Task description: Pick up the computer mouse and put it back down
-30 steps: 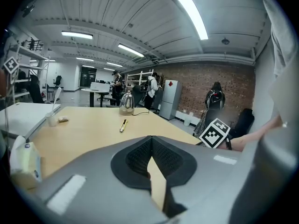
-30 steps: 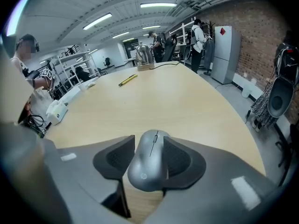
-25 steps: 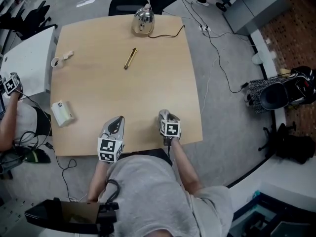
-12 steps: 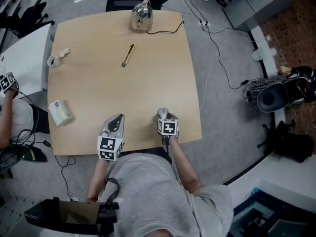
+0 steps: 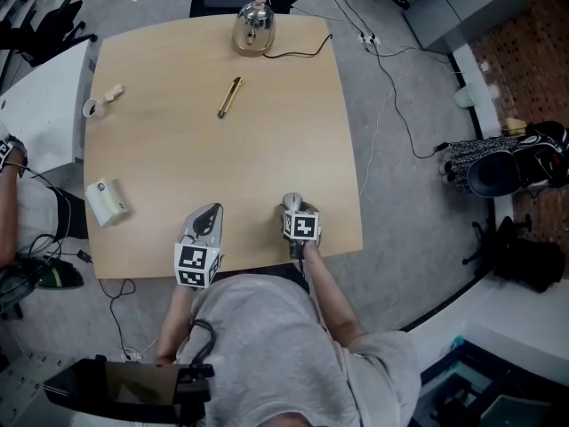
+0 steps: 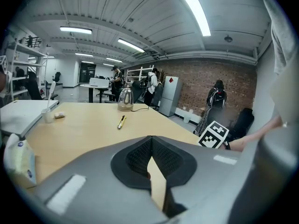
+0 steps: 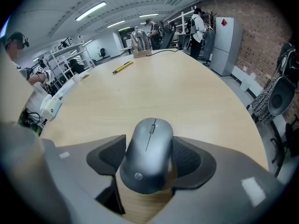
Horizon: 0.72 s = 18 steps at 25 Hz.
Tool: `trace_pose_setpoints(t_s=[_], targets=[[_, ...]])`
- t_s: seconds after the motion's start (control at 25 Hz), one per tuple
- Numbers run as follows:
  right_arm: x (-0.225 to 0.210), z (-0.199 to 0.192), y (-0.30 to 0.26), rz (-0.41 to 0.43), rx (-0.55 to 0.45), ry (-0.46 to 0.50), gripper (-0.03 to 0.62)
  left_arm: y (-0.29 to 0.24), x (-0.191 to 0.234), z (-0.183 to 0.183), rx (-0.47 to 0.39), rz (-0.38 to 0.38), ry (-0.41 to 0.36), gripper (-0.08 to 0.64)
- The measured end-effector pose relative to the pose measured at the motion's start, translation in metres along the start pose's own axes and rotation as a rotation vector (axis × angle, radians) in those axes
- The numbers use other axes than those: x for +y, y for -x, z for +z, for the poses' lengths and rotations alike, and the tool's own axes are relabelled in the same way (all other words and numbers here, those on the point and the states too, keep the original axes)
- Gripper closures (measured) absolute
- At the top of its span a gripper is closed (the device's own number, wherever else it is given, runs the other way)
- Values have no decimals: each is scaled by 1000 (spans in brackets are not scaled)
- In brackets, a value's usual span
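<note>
A grey computer mouse (image 7: 148, 153) lies on the wooden table (image 5: 222, 167) near its front edge, also visible in the head view as the mouse (image 5: 292, 203). My right gripper (image 7: 149, 148) stands around it. Its jaws have just been opening, and the mouse sits between the dark pads (image 7: 108, 155) with a gap on the left side. The gripper is open, and in the head view it shows as the right gripper (image 5: 293, 206) by the front right edge. My left gripper (image 5: 210, 213) rests to the left of it, shut on nothing, its pads (image 6: 140, 155) meeting over bare table.
A steel kettle (image 5: 253, 27) with a black cable stands at the far edge. A yellow pen-like tool (image 5: 230, 96) lies in front of it. A small cup (image 5: 92, 108) and a white box (image 5: 107, 201) sit along the left side. A white desk (image 5: 40, 105) adjoins on the left.
The head view has shifted slightly, so the table sits a little higher in the picture. Both grippers stay near the front edge, the mouse still between the right jaws.
</note>
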State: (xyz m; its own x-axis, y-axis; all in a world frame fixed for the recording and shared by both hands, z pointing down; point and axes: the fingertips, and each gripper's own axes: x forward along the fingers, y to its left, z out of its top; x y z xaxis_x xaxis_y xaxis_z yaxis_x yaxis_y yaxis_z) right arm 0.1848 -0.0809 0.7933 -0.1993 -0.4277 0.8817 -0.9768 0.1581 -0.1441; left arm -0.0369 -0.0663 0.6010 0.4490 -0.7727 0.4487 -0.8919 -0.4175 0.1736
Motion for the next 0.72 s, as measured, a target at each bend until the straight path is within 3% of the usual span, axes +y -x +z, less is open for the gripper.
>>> trace_pose_setpoints(t_s=[0.24, 0.56, 0.72], targets=[[-2, -1, -3, -20, 14, 14, 293, -5, 1, -2, -2, 1, 6, 540], [-1, -3, -4, 53, -21, 28, 304, -6, 1, 0, -3, -2, 2, 540], [-3, 2, 5, 50, -35, 5, 305, -5, 1, 2, -7, -4, -3, 540]])
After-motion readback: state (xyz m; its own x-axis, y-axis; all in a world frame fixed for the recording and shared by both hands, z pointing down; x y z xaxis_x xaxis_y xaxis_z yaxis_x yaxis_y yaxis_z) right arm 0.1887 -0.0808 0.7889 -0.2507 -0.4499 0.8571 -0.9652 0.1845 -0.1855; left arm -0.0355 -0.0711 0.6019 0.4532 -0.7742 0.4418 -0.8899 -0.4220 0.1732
